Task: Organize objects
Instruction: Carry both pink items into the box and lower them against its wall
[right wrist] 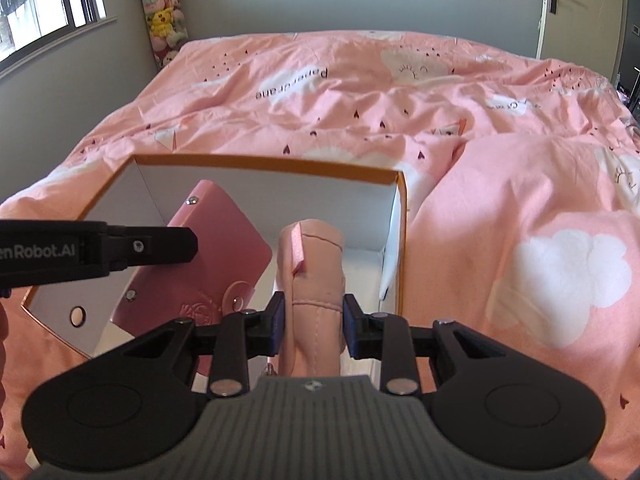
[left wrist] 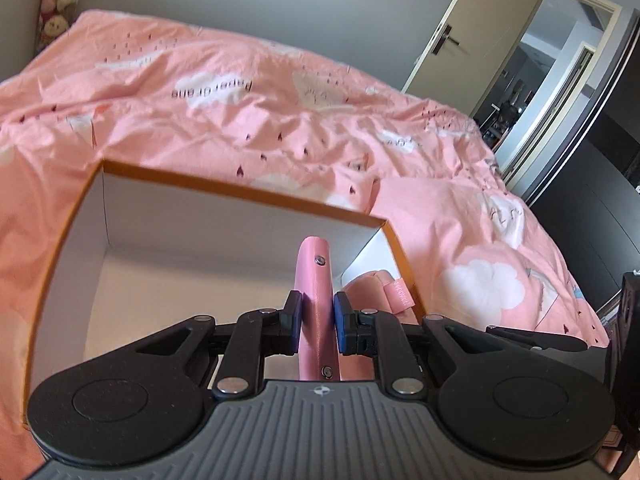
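Note:
An open box (left wrist: 240,194) with orange outside and white inside sits on the pink bed; it also shows in the right wrist view (right wrist: 260,162). My left gripper (left wrist: 317,320) is shut on a pink snap-button notebook (left wrist: 316,276), held edge-up over the box; the notebook also shows in the right wrist view (right wrist: 216,240), with the left gripper's finger (right wrist: 160,246) across it. My right gripper (right wrist: 314,320) is shut on a pale pink fabric pouch (right wrist: 316,280), held upright over the box's right part. The pouch shows in the left wrist view (left wrist: 380,292).
A pink duvet (right wrist: 400,100) with white clouds covers the bed around the box. A tube of plush toys (right wrist: 164,12) stands in the far corner. A door (left wrist: 460,32) stands open on the right, with a window (right wrist: 40,0) on the left wall.

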